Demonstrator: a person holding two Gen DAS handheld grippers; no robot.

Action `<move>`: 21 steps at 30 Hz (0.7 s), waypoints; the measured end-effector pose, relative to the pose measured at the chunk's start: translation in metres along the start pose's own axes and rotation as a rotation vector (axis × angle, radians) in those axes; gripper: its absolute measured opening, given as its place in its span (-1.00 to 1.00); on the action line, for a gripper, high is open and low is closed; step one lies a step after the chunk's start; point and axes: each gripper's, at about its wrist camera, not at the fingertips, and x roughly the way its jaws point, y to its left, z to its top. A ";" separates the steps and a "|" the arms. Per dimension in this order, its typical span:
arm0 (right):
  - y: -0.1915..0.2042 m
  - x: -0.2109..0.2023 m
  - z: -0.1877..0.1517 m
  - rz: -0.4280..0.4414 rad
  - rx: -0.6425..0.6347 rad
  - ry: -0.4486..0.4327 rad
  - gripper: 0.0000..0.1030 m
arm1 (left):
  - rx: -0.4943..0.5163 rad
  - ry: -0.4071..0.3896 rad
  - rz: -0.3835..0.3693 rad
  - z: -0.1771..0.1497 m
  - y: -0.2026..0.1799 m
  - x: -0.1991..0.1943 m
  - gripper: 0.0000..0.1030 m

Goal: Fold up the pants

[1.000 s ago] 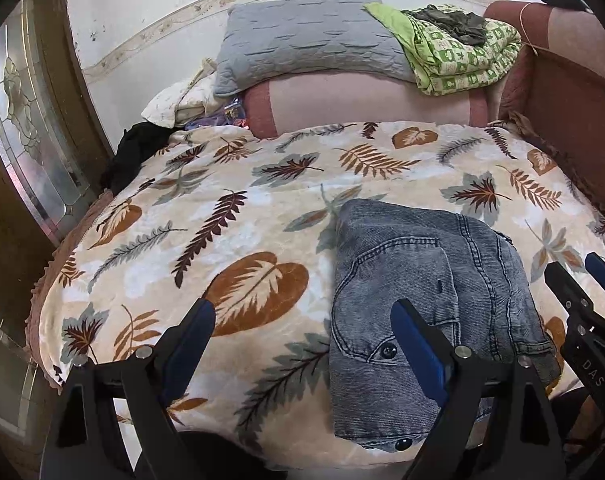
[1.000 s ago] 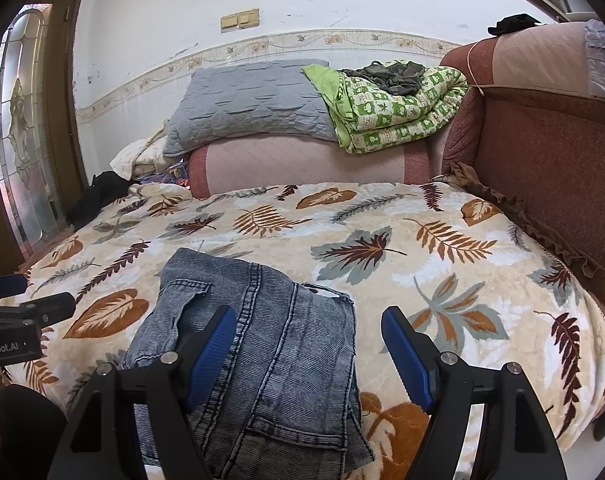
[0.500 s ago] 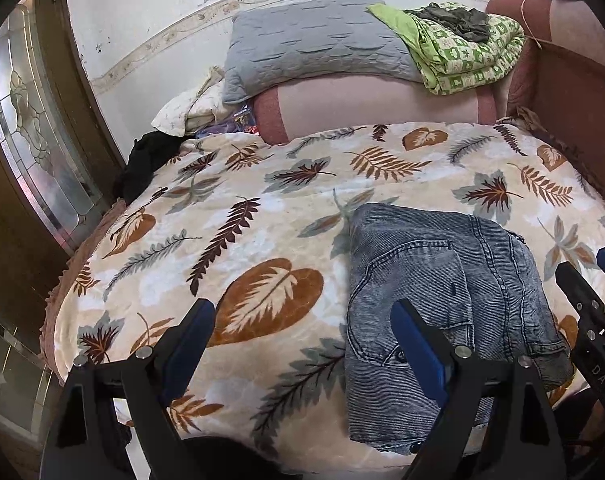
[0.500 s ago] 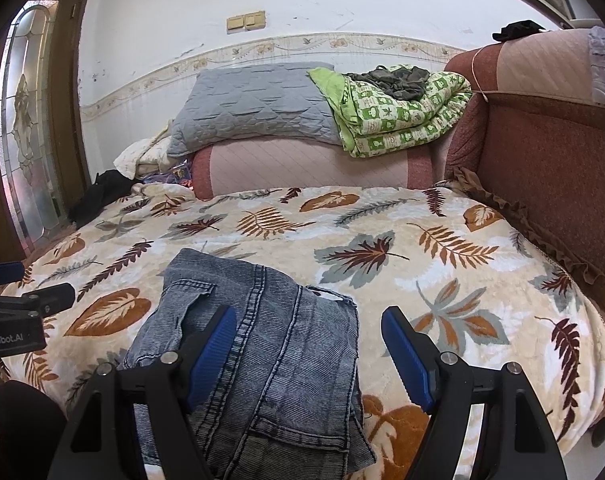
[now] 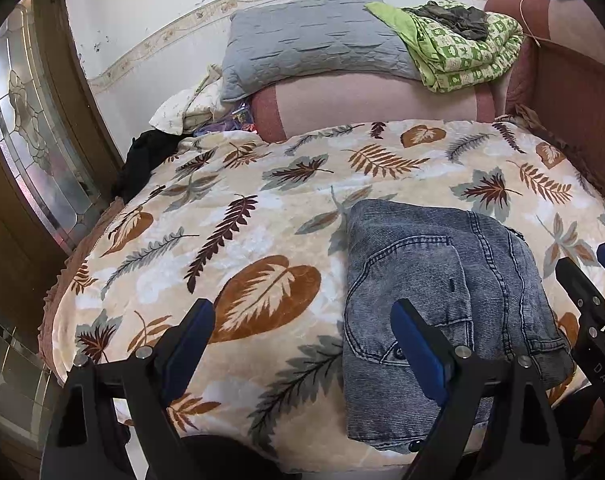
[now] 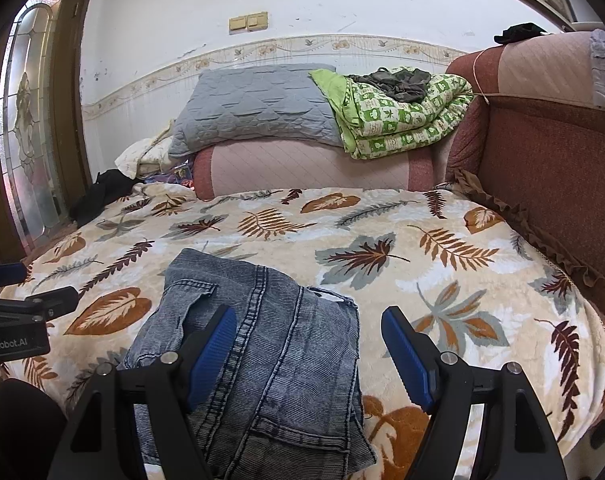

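The pants (image 5: 442,304) are gray-blue jeans with faded patches. They are lying folded into a small, thick pile on the leaf blanket (image 5: 262,216), near its front edge. A back pocket is facing up.

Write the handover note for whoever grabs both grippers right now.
Left gripper: jaws open, empty, held off the bed's near edge.
Right gripper: jaws open, empty, over the near right part of the jeans.
Grey-blue washed denim jeans: folded into a compact stack on the leaf-print blanket, near its front edge.
Done: the folding looks finished.
Left: at most, square up the uneven edges.
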 end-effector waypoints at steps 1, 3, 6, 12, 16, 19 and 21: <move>0.000 0.000 0.000 -0.001 -0.001 -0.001 0.52 | 0.000 0.001 0.000 0.000 0.000 0.000 0.74; 0.000 0.000 0.000 0.000 -0.002 -0.001 0.52 | 0.000 0.001 -0.001 -0.001 0.000 0.000 0.74; 0.000 0.000 0.000 -0.001 -0.002 -0.002 0.52 | 0.000 0.003 -0.005 -0.001 -0.001 0.001 0.74; 0.002 -0.001 -0.001 -0.004 -0.003 -0.002 0.52 | 0.001 0.006 -0.017 0.000 -0.003 0.002 0.74; 0.003 -0.001 -0.001 -0.004 -0.005 -0.003 0.52 | -0.002 0.007 -0.025 0.000 -0.004 0.002 0.74; 0.003 0.000 -0.001 -0.003 -0.006 -0.003 0.52 | -0.002 0.005 -0.029 0.000 -0.004 0.002 0.74; 0.003 0.000 -0.001 -0.003 -0.005 0.001 0.52 | -0.001 0.006 -0.030 0.000 -0.003 0.002 0.74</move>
